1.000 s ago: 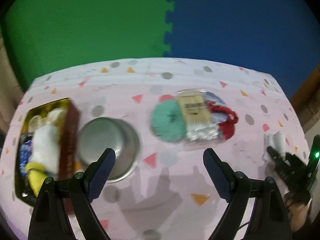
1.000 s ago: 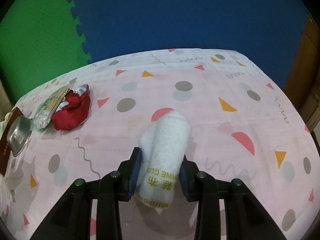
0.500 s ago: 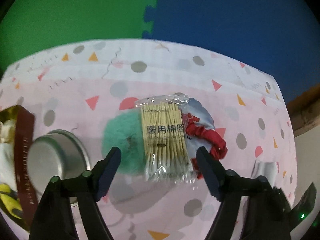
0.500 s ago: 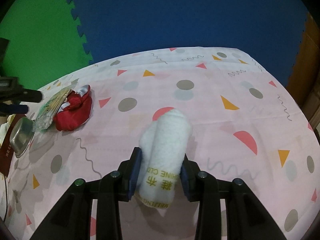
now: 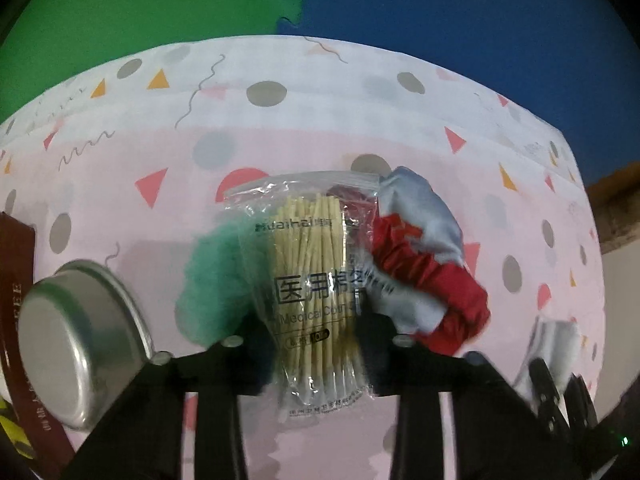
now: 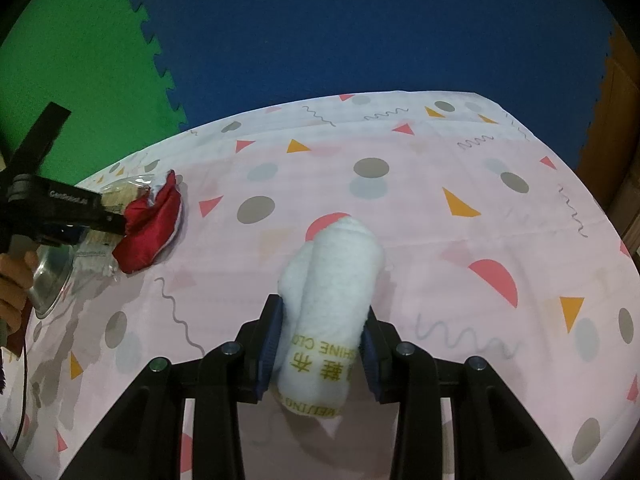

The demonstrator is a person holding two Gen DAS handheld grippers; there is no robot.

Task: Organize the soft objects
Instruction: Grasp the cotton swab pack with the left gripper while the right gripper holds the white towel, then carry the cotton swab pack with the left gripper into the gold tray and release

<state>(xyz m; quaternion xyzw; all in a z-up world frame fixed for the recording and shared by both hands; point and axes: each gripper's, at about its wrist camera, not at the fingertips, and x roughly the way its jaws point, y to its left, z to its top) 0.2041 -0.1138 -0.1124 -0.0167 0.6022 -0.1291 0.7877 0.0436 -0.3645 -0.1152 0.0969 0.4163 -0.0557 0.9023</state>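
The left gripper (image 5: 316,340) is closing around the cotton swab bag (image 5: 312,280), its blurred pads perhaps touching; the right gripper (image 6: 320,344) clamps the white towel roll (image 6: 328,304).

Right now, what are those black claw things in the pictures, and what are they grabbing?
They are hand-held grippers, one in each of a person's hands, each with a camera looking along its two fingers. The left gripper is closing its jaws around a bag of cotton swabs, which lies on the patterned tablecloth between a green fluffy thing and a red and grey cloth pouch. A metal bowl sits nearby. The right gripper squeezes a rolled white towel.
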